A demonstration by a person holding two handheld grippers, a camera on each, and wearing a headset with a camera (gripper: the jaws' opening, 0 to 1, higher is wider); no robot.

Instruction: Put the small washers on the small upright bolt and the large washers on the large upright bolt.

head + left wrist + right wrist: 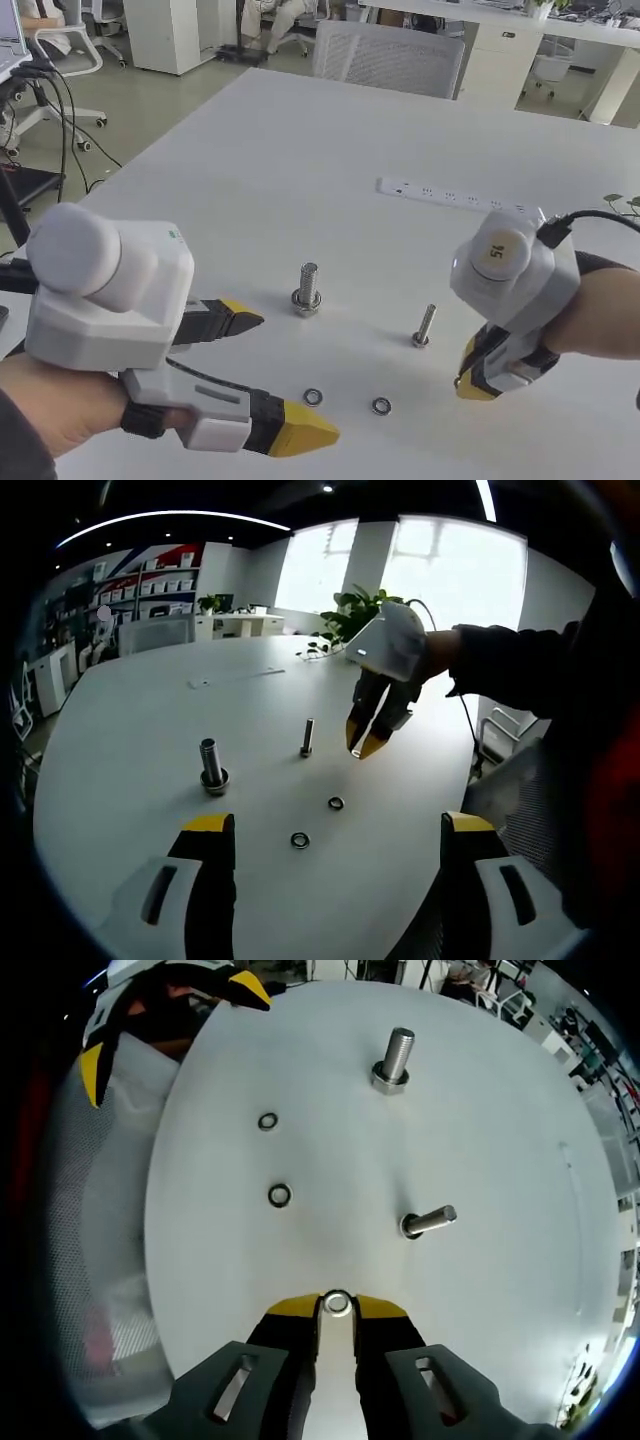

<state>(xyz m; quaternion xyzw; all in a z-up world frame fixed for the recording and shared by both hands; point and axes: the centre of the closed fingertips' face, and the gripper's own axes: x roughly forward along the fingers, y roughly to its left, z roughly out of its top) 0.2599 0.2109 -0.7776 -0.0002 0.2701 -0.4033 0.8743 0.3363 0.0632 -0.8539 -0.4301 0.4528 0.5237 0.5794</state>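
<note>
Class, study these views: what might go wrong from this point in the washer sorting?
The right gripper pinches a washer only at its jaw tips; it may slip out. The small bolt stands free on its head, so a nudge while threading could topple it.

The counter (300, 150) is smooth, matt white with a faint sheen; the large bolt (308, 288) is grey bare metal, its threads ridged and dully bright; the small bolt (425, 326) is the same metal, more finely threaded; the near-left washer (313, 397) and the near-right washer (381, 406) are smooth metal rings; the pinched washer (337, 1303) between the right gripper's (337, 1310) fingers (290, 1307) gleams brighter; the left gripper (290, 378) has a matt white and grey plastic shell, its fingers black plastic tipped in satin yellow; the power strip (450, 197), far right, is white plastic; the far chair (390, 55) has a pale mesh back.
</note>
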